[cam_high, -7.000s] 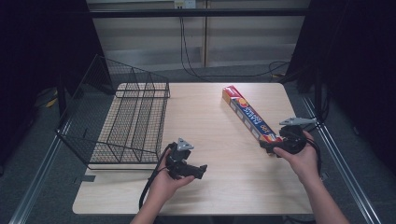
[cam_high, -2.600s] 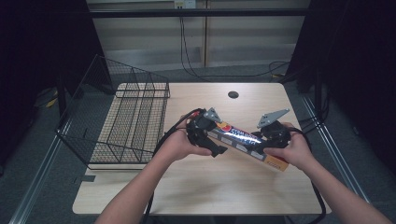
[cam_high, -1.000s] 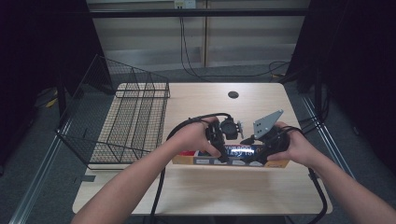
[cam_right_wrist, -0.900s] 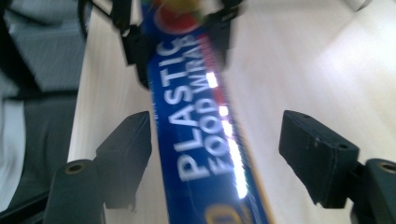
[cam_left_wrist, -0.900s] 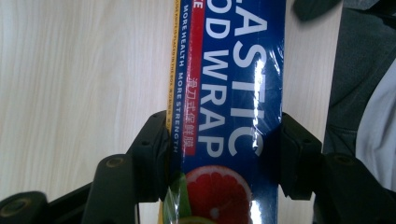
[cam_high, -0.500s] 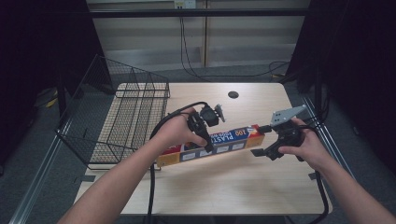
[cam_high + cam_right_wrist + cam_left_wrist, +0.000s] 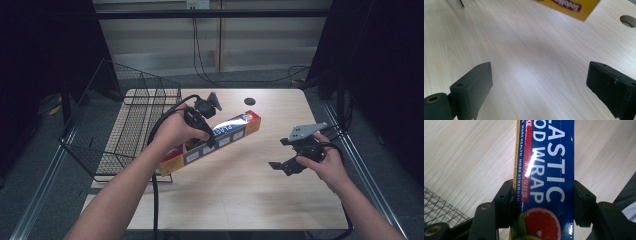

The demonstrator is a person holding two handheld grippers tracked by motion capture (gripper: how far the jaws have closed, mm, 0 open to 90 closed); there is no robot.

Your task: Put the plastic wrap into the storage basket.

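A long blue, yellow and red plastic wrap box [image 7: 215, 139] hangs tilted above the table's middle left, its red end [image 7: 252, 121] highest. My left gripper [image 7: 206, 134] is shut on the box near its middle, and in the left gripper view the two black pads clamp the blue printed face [image 7: 549, 182]. My right gripper [image 7: 281, 165] stands open low over the table at the right, apart from the box. Its jaws have just been opening, with bare wood between them [image 7: 539, 80]. The box's yellow underside [image 7: 571, 7] shows at the top of the right gripper view.
A black wire basket [image 7: 125, 125] sits at the table's left, close to the box's lower end. A round cable hole [image 7: 250, 101] lies at the back of the light wooden table [image 7: 240, 200]. Cables trail from both grippers.
The right gripper let go of the box and drew off to the right. The left gripper carried the box left towards the basket and lifted it, tilting its right end up.
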